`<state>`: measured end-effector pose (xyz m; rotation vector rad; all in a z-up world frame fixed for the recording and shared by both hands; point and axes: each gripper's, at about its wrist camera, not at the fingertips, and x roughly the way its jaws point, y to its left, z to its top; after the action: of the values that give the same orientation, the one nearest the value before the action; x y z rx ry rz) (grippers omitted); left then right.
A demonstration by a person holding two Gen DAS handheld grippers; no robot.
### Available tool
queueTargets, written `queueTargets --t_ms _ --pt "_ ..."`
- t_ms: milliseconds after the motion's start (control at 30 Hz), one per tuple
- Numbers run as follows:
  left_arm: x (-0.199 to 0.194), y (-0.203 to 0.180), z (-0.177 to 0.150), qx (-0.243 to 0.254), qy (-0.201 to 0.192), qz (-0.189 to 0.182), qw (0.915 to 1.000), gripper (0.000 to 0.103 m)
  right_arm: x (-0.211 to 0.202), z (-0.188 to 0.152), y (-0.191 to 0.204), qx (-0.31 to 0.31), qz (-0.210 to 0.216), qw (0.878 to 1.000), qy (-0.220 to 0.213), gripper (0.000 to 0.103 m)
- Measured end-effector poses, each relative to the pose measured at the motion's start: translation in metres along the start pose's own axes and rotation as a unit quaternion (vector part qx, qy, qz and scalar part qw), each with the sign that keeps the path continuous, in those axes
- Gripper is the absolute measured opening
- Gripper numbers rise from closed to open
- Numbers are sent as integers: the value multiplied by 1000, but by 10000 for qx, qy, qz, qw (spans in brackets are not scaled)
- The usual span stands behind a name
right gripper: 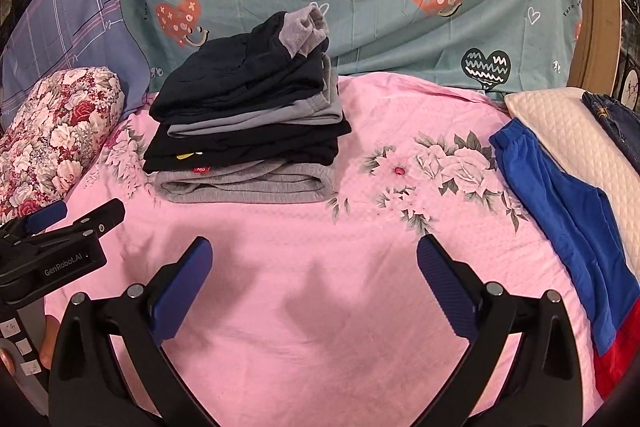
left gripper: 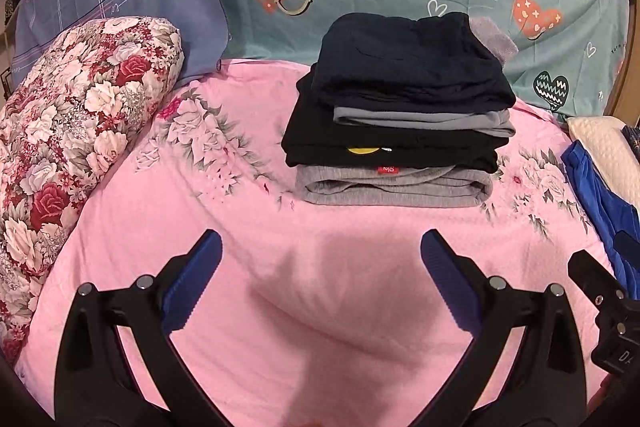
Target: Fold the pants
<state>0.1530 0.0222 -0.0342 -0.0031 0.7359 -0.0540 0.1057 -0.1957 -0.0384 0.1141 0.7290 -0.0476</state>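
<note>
Lying at far left: floral bolster (left gripper: 76, 131). Hovering over pink sheet (left gripper: 280, 267), left gripper (left gripper: 320, 247) gaping wide, empty. Sitting mid-bed: folded pants stack (left gripper: 396, 115). Right gripper (right gripper: 314, 251) likewise spread, empty. Sprawling at right edge: blue pants (right gripper: 560, 219), unfolded.

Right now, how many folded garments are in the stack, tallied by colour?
Grey, plus a thinner grey one higher up: 2
Black: 1
Navy, on top: 1
Total: 4 in the stack; thin layers may hide between them.
</note>
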Motion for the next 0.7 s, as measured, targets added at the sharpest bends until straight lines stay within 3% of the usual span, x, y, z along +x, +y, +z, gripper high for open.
queueTargets --t_ms 700 --pt "6 2 0 -87 176 -104 9998 101 1 0 -2 28 60 10000 36 102"
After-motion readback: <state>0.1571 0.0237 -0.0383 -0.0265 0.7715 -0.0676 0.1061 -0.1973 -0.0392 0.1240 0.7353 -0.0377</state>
